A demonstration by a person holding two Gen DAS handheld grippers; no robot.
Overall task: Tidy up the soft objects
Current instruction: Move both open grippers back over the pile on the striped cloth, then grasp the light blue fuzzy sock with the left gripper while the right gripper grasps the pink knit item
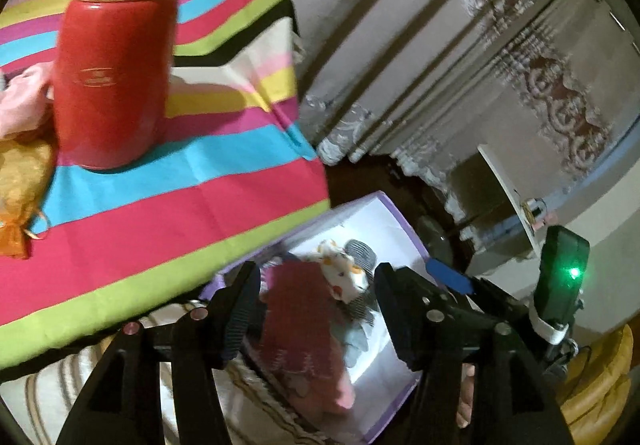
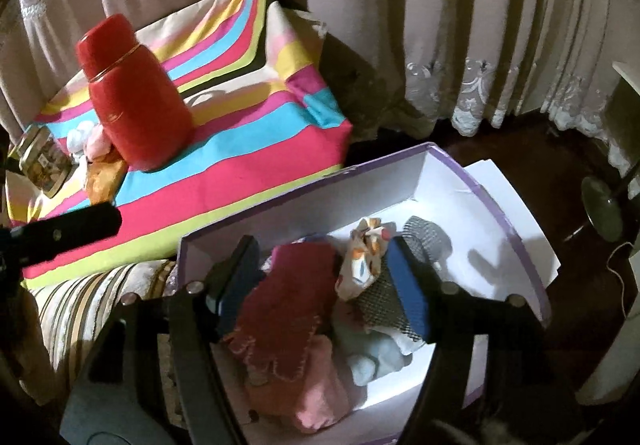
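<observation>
Red flask on striped cloth beside lilac box; both grippers' jaws apart, empty.

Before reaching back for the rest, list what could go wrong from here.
1. The tall red flask stands right beside the pink cloth and gold pouch left on the striped tablecloth; a reach there could topple it.
2. The clothes sit bunched at one end of the purple-edged box; the dark red cloth on top could spill over the rim.
</observation>
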